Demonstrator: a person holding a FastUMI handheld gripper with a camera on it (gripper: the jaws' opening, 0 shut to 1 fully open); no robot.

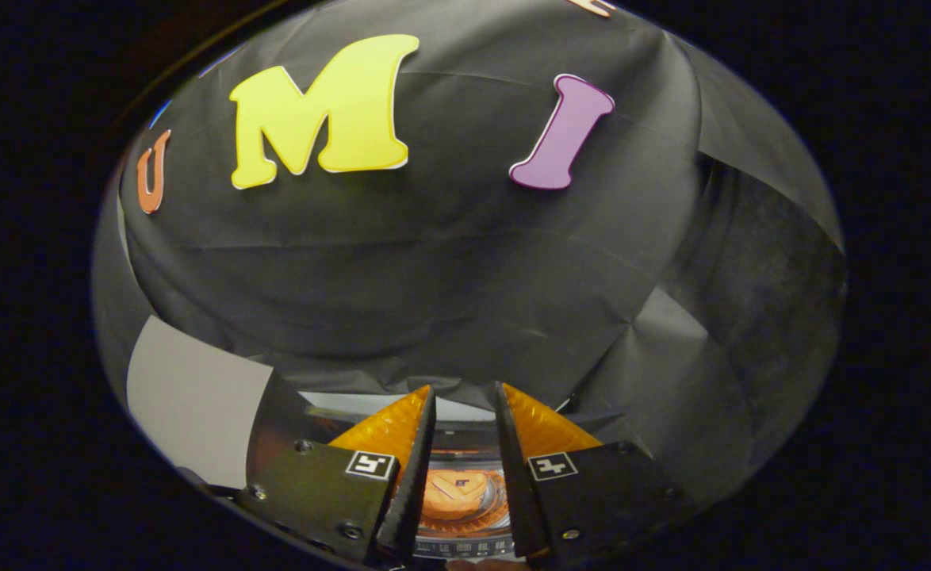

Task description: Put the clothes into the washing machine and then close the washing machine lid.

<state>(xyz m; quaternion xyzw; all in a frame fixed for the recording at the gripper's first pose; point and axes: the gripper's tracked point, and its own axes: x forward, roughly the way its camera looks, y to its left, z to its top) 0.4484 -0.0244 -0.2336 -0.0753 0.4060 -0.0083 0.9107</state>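
Black wall beyond parted fingers (465, 396)

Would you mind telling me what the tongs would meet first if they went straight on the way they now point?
Probably the black cloth booth wall, which rises just beyond the tips. The tongs stand a little apart with nothing between them. The orange clothes in the washing machine's round tub show low between the fingers, likely below that line; depth is unclear.

Clothes (456, 493) lie in drum (465, 531) below jaws.
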